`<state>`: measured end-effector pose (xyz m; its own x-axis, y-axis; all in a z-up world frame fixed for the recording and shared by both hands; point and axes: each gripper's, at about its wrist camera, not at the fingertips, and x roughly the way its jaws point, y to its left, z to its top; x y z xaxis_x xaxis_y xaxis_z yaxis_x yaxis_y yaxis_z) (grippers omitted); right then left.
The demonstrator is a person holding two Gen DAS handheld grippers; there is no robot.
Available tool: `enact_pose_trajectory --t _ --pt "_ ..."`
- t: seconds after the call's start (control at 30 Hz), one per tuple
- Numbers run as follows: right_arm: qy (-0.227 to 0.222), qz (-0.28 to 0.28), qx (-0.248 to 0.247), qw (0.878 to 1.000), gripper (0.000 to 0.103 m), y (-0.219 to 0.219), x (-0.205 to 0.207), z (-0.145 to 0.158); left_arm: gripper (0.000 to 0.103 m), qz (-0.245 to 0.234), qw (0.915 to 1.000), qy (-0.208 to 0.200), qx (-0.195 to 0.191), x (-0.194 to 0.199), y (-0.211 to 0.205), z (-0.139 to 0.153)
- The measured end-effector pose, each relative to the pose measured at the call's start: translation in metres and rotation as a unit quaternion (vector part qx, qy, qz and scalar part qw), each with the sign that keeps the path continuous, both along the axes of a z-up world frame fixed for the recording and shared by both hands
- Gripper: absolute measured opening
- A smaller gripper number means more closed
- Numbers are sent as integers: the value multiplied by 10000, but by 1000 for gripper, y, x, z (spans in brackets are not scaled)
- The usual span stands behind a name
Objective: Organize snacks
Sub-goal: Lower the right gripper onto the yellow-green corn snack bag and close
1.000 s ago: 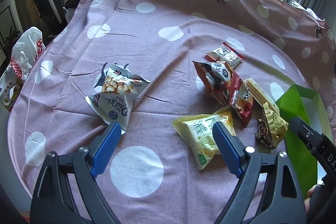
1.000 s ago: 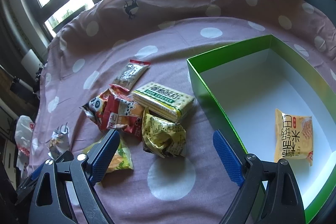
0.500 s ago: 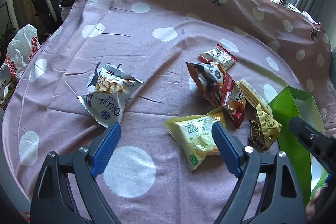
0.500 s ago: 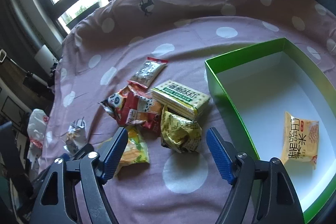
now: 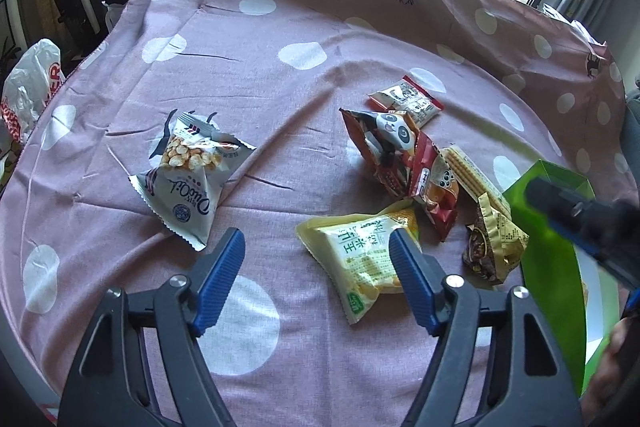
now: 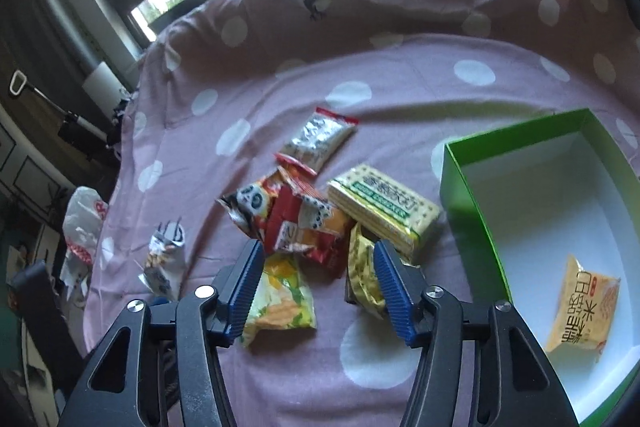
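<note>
Several snack packets lie on the pink dotted cloth: a white popcorn packet (image 5: 188, 179), a yellow-green packet (image 5: 360, 259), red panda packets (image 5: 396, 155), a cracker pack (image 6: 384, 211), a crumpled gold packet (image 6: 362, 279) and a small silver-red packet (image 6: 320, 139). To the right stands a green box (image 6: 452, 179) with one orange packet (image 6: 584, 311) in it. My left gripper (image 5: 316, 267) hovers over the cloth, its jaws closing on nothing, and its right finger covers an edge of the yellow-green packet. My right gripper (image 6: 318, 267) hangs above the pile with its jaws closing and nothing pressed between them.
A white plastic bag (image 5: 32, 87) sits past the cloth's left edge. Windows run along the far side. The right gripper's body (image 5: 580, 219) and a hand (image 5: 616, 367) show over the green box in the left wrist view.
Both grippers' jaws have narrowed, the right one more. The right gripper has shifted left, from beside the box to over the snack pile. The left gripper has stayed put.
</note>
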<state>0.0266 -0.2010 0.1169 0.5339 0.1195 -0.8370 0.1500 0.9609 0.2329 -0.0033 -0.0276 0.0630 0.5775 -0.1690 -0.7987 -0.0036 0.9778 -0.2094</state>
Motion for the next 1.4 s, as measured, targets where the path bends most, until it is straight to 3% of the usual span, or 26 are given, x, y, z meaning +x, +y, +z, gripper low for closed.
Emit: enact_pose_trajectory --t 0.07,0.33,0.53,0.73,1.1,1.4 --pt "116 4 -115 9999 50 0 1 -7 71 14 10000 67 -73 1 1 -2" --pt "107 -155 180 9997 34 -8 -5 -6 64 12 9998 98 -178 -2 3 -2" --pt "246 -360 545 9976 34 -10 -5 -15 63 12 9998 190 -100 -1 0 -5" --pt "124 -179 439 9988 34 -9 -6 -12 63 -121 9996 217 -132 -1 -3 -6" --pt "403 -30 682 9969 34 -12 -1 -26 63 -288 9989 310 -180 -2 -8 -8" --pt "514 6 703 9962 41 -11 0 -31 63 -420 9984 357 -127 -3 -14 -8"
